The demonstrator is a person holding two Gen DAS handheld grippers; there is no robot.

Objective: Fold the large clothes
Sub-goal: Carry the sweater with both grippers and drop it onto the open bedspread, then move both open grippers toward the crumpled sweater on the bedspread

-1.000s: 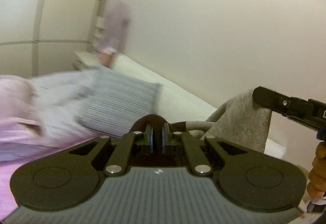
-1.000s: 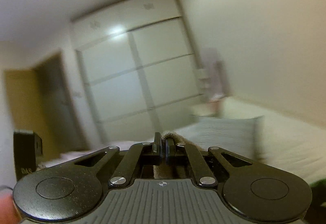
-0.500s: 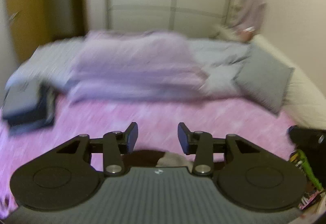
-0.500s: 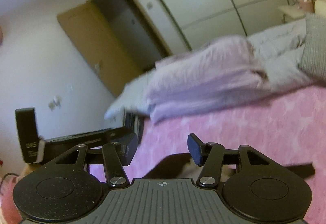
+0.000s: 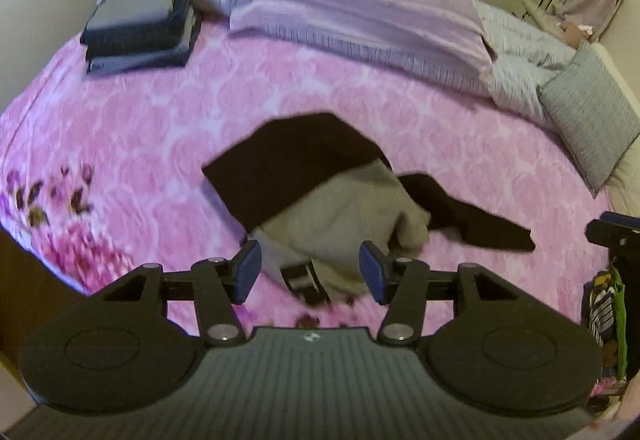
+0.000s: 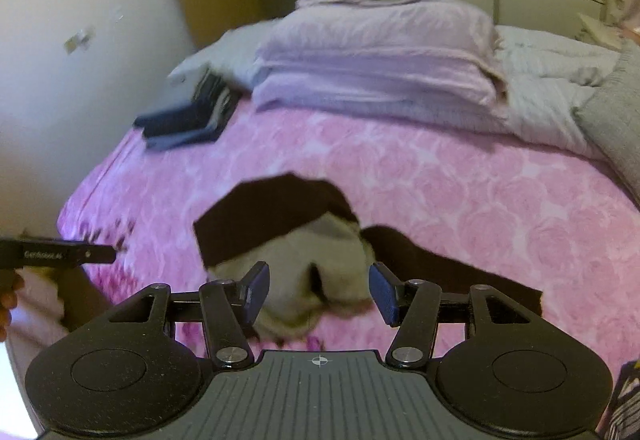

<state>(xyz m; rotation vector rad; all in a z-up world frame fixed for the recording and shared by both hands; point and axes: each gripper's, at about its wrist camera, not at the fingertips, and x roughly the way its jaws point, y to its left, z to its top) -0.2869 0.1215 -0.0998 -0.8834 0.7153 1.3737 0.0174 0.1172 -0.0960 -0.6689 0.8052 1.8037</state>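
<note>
"GenRobot.AI" on left tongs [image 6: 56,254] body

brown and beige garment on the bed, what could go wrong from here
1. The brown and beige garment lies crumpled on the pink bedspread, its dark sleeve splayed aside; a grab now may pinch several layers and fold it crooked.
2. Both the left gripper and right gripper are open over the same beige bunch, so they could crowd each other.
</note>
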